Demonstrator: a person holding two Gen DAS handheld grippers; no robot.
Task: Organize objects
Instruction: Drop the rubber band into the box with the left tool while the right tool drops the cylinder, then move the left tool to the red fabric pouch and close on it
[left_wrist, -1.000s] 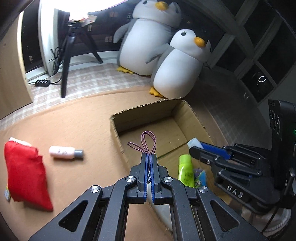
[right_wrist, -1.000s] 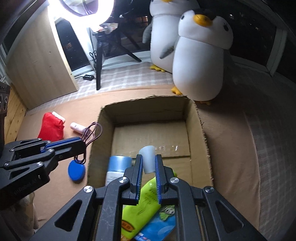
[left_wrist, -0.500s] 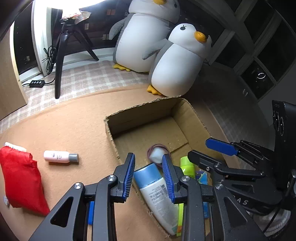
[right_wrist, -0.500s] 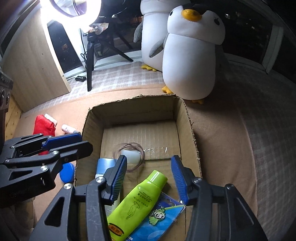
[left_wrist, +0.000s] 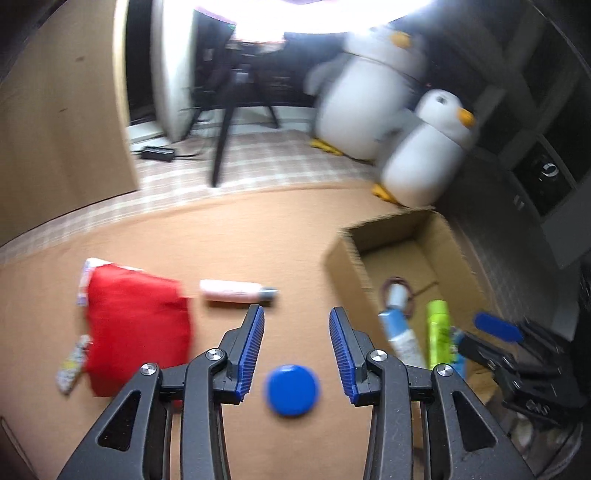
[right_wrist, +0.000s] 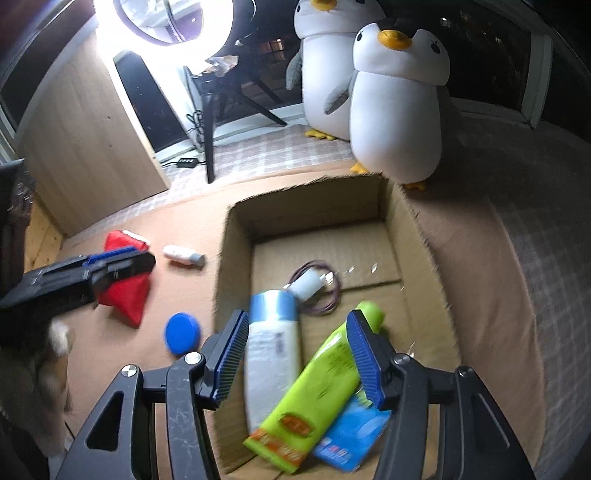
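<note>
Brown felt-like mat spreads under both of your tongs, with two plush penguins standing well beyond them at its far edge. Ahead of your right tongs sits the open cardboard box, and those tongs hang over its near end, jaws opening, pressing on nothing. Below them in the box lie a white bottle with a blue shoulder, a green tube leaning across a blue packet, and farther in, a purple hair tie looped around the bottle's cap. Your left tongs hover over the mat to the left of the box, jaws opening too and empty. A red pouch lies just left of their left finger. Beyond that fingertip rests a small pink bottle on its side. Directly beneath the gap between the left jaws sits a round blue disc, flat on the mat, untouched.
</note>
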